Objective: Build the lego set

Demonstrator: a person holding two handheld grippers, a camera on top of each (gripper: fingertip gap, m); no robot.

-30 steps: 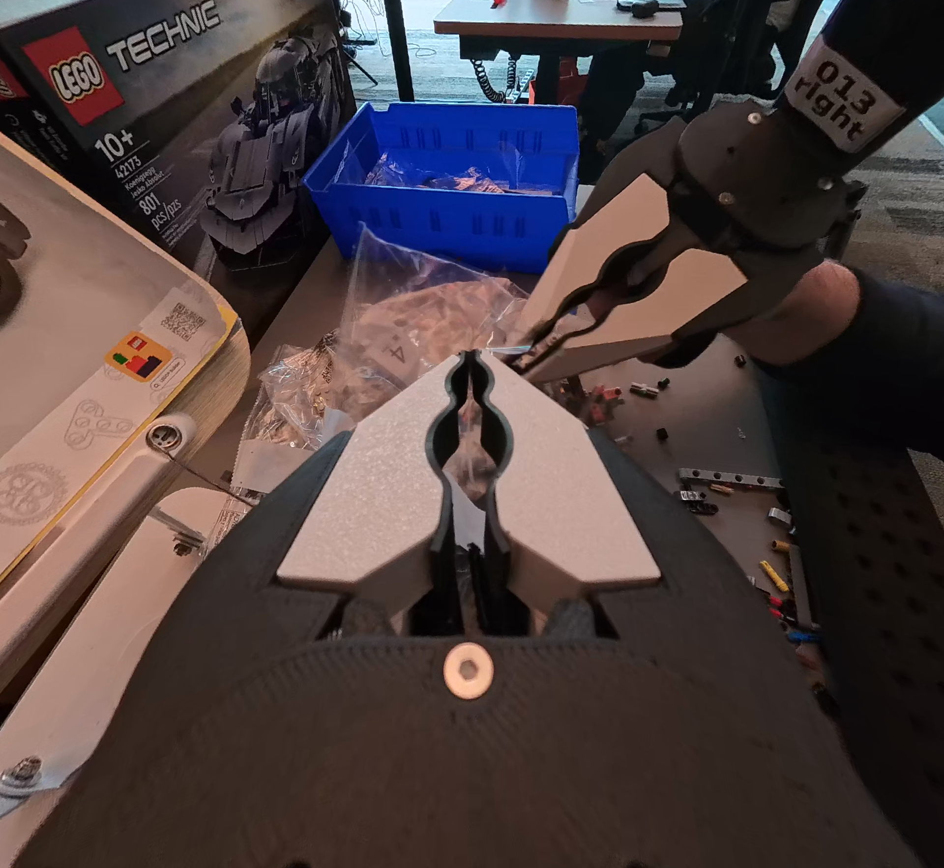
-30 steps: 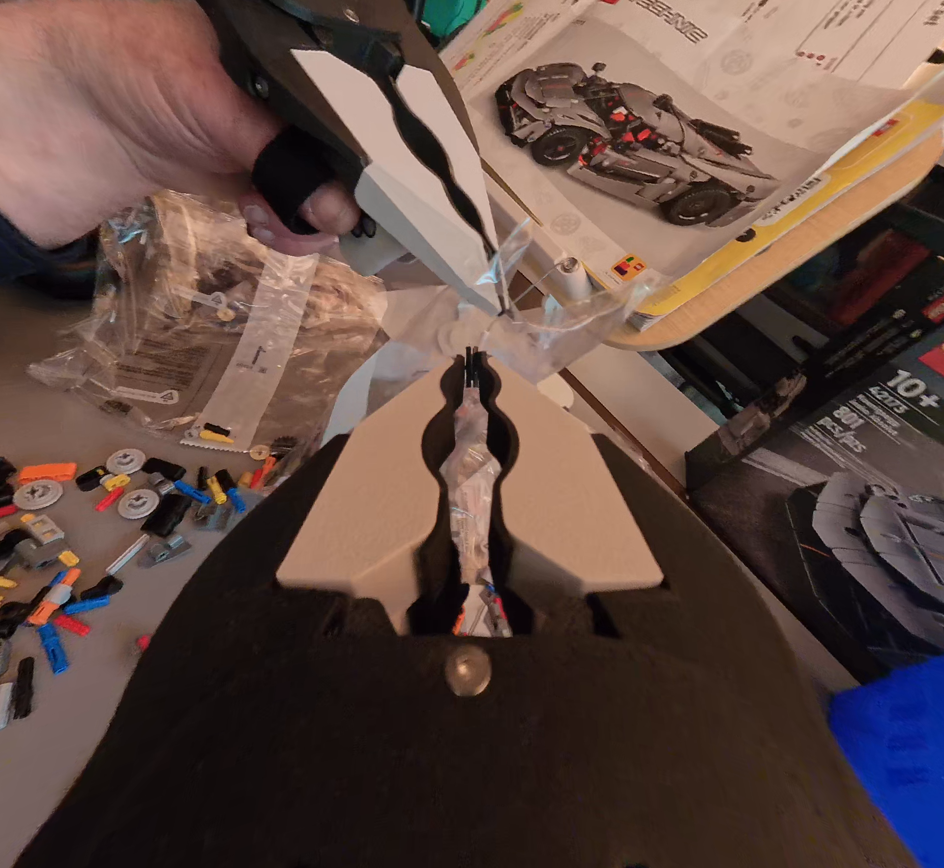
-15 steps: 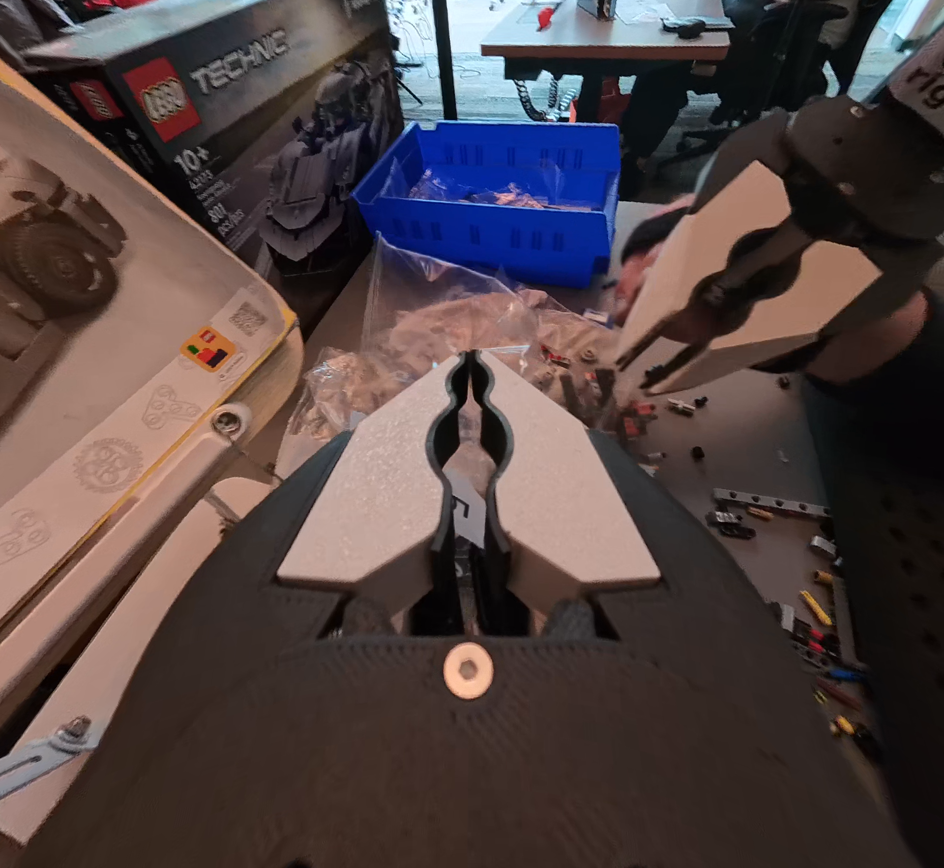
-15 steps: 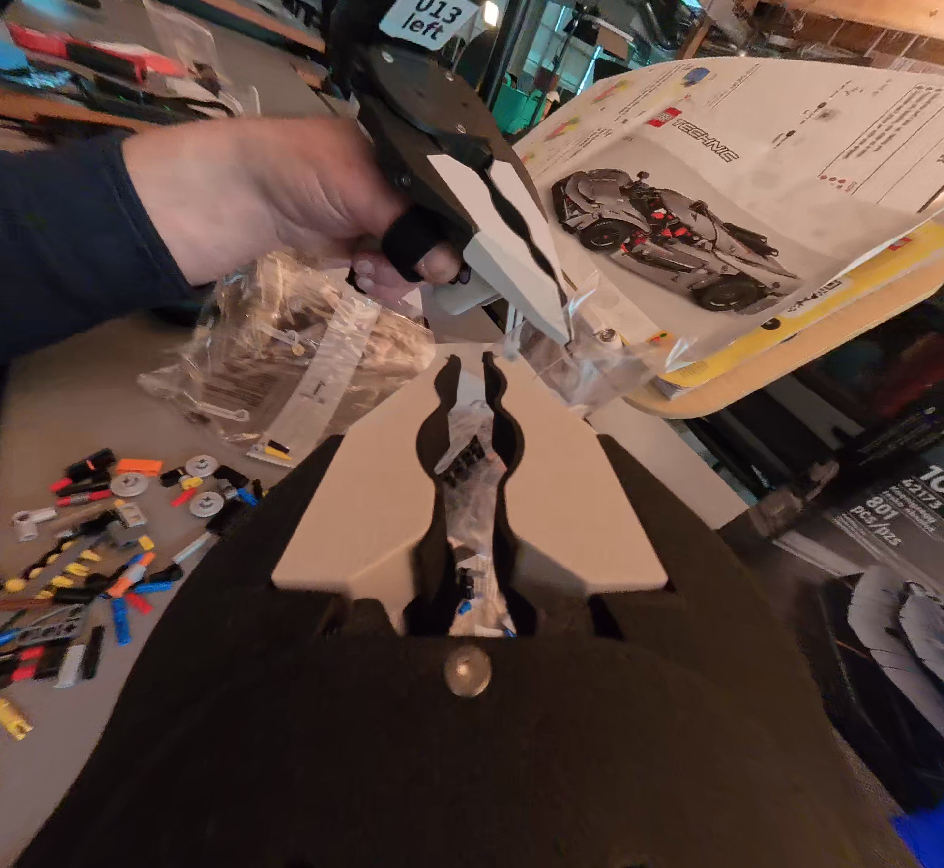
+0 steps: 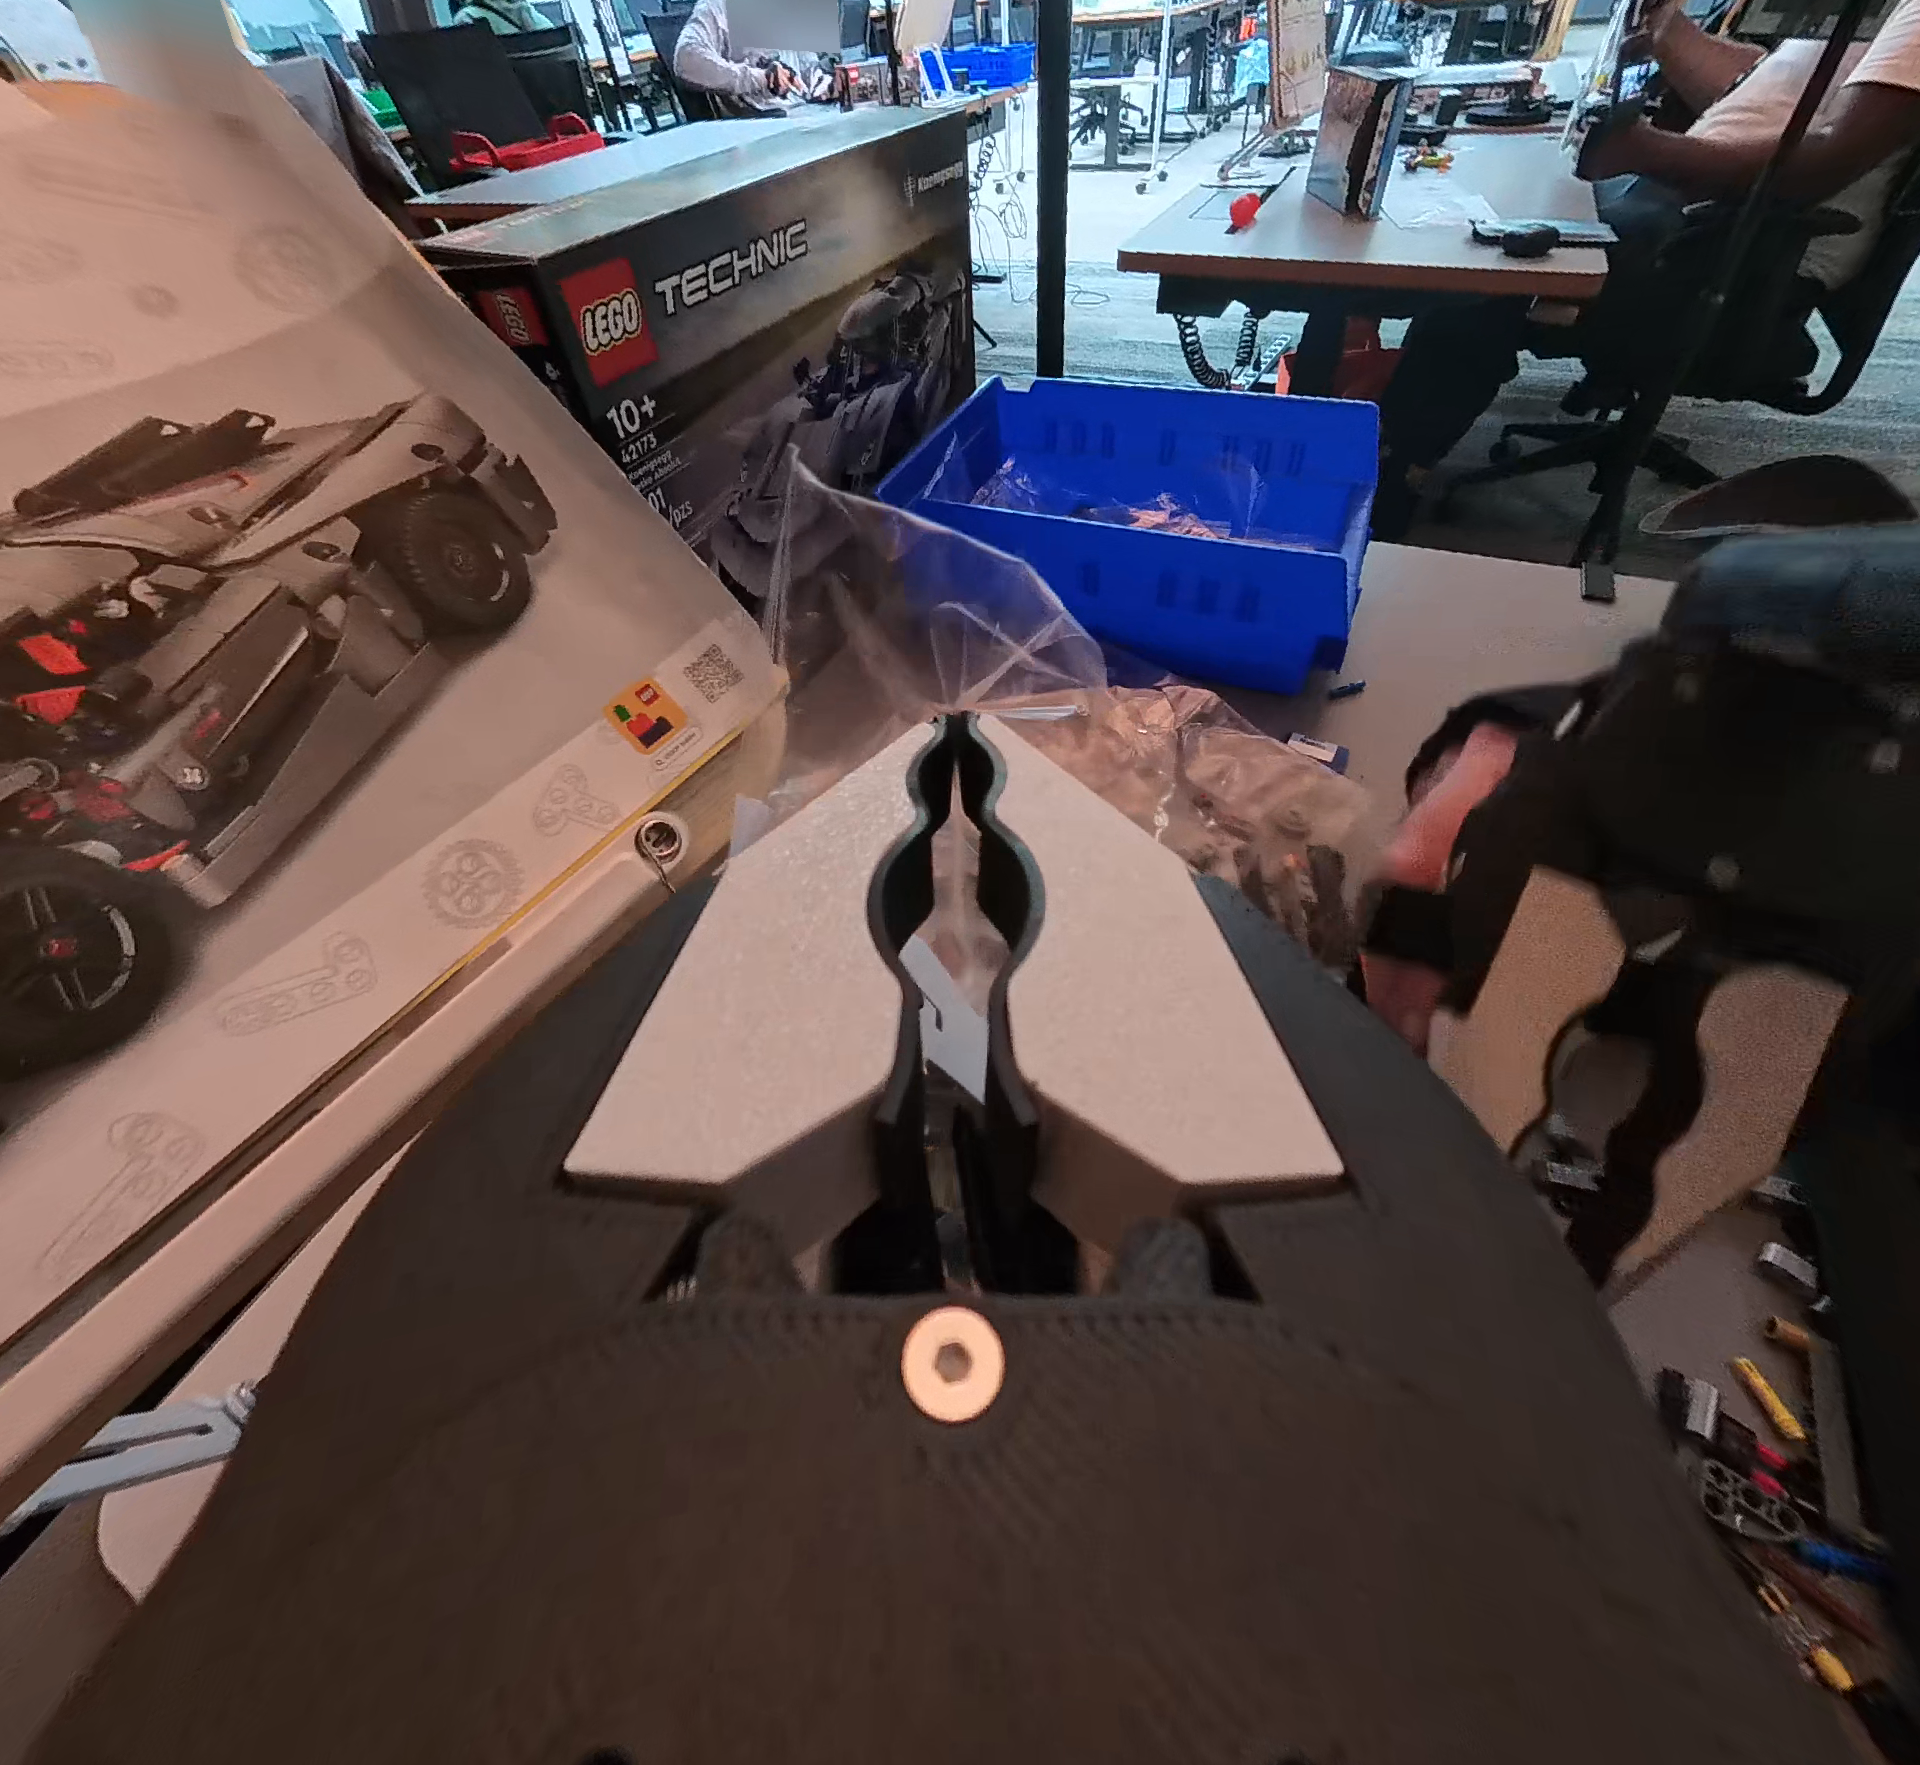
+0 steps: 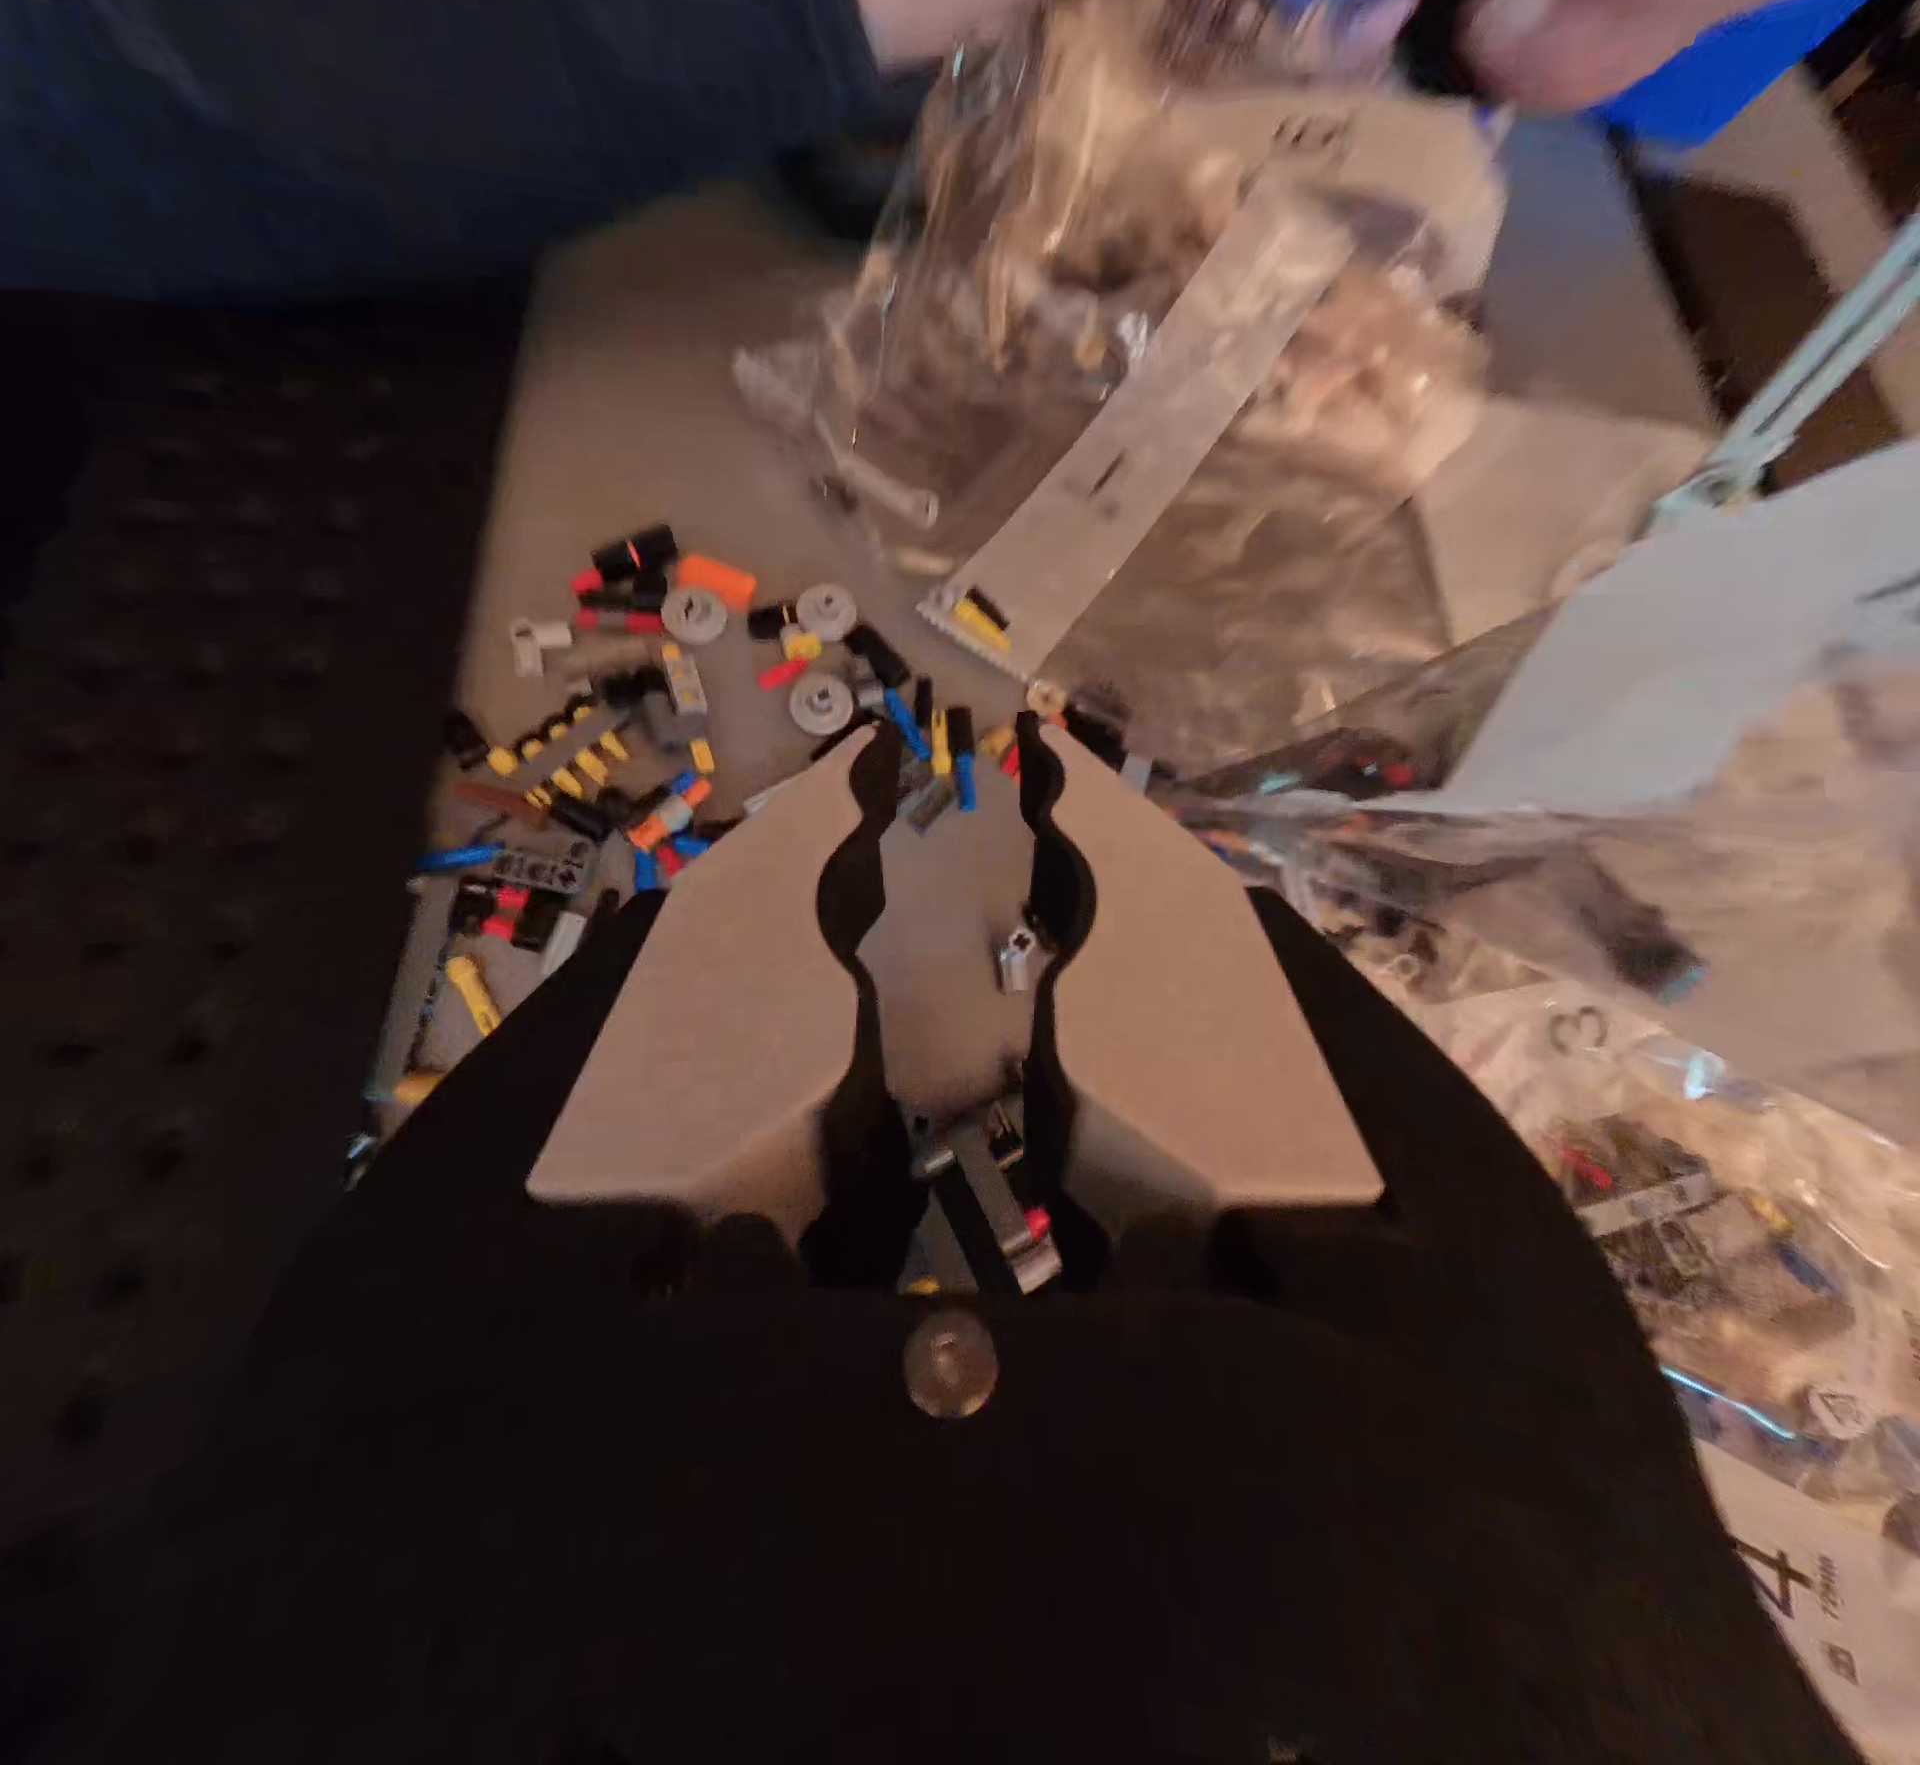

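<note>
My left gripper (image 5: 958, 726) is shut on a clear plastic bag (image 5: 925, 614); the film sticks up past the fingertips and a white strip of it shows between the jaws. My right gripper (image 6: 954, 739) is open and empty, pointing down at a scatter of small loose lego pieces (image 6: 644, 739) on the grey table. A small grey piece (image 6: 1018, 962) and a grey beam (image 6: 987, 1185) lie on the table between its jaws. The right gripper also shows blurred in the left wrist view (image 5: 1662, 884), apart from the bag.
An instruction booklet (image 5: 312, 624) on a stand fills the left. The lego box (image 5: 748, 313) and a blue bin (image 5: 1143, 510) stand behind. Several part bags lie on the table (image 6: 1143, 344), with numbered ones at the right (image 6: 1662, 1196). A dark pegboard mat (image 6: 208, 780) borders the left. About 20 cm separates my left fingertips from my right.
My right gripper let go of the clear bag, opened and swung down over the loose pieces. My left gripper kept hold of the bag and lifted.
</note>
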